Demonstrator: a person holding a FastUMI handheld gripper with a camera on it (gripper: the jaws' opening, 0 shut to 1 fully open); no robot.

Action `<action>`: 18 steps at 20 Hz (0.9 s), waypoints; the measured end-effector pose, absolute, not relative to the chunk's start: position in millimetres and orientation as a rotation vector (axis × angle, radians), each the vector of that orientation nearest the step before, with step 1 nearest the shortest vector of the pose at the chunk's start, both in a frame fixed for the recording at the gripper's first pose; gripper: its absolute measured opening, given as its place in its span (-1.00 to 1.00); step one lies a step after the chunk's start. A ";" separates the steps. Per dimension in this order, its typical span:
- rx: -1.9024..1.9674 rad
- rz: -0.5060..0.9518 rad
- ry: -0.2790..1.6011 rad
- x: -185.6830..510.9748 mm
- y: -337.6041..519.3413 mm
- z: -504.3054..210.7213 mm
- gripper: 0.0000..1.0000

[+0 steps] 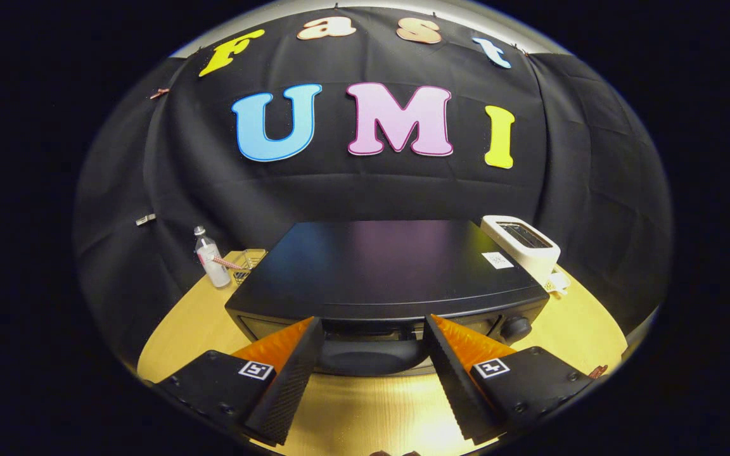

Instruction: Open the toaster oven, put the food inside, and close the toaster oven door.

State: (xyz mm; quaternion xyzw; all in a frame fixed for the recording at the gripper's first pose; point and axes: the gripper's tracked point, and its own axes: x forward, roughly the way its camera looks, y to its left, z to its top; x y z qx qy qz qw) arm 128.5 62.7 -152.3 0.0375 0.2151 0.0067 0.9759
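A black toaster oven [384, 266] stands on the wooden table [187, 329], seen from above and in front. My gripper [372, 323] is open, its two fingertips up against the top of the oven's front face. Between the fingers lies the oven's dark rounded door handle [368, 356], and neither finger presses on it. I cannot tell whether the door is fully closed. A round knob [516, 327] sits on the oven's front just right of the right finger [460, 373].
A white slot toaster [522, 244] stands behind the oven's right corner. A small bottle [211, 261] and a clear glass [253, 258] stand behind its left corner. Black cloth walls close the booth behind. A small reddish thing [598, 370] lies by the table's right edge.
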 end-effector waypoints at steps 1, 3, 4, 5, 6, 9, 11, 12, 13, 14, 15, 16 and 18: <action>0.075 0.017 0.436 130.1 63.7 -153.7 0.96; 0.088 0.012 0.443 131.0 63.9 -156.8 0.96; 0.084 0.011 0.447 131.3 63.9 -156.8 0.97; 0.078 0.010 0.447 131.5 64.2 -156.9 0.97; 0.076 0.008 0.450 131.0 63.8 -157.2 0.97; 0.073 0.009 0.444 128.1 64.3 -158.1 0.98; 0.074 0.012 0.439 121.8 64.0 -158.9 0.98; 0.075 0.013 0.436 118.7 64.1 -159.2 0.98; 0.074 0.015 0.432 114.1 64.5 -160.0 0.97; 0.075 0.017 0.433 109.3 64.8 -160.3 0.98; 0.077 0.020 0.436 104.8 64.9 -162.6 0.97; 0.081 0.024 0.439 100.2 65.0 -163.9 0.97; 0.090 0.032 0.448 91.1 64.8 -167.3 0.97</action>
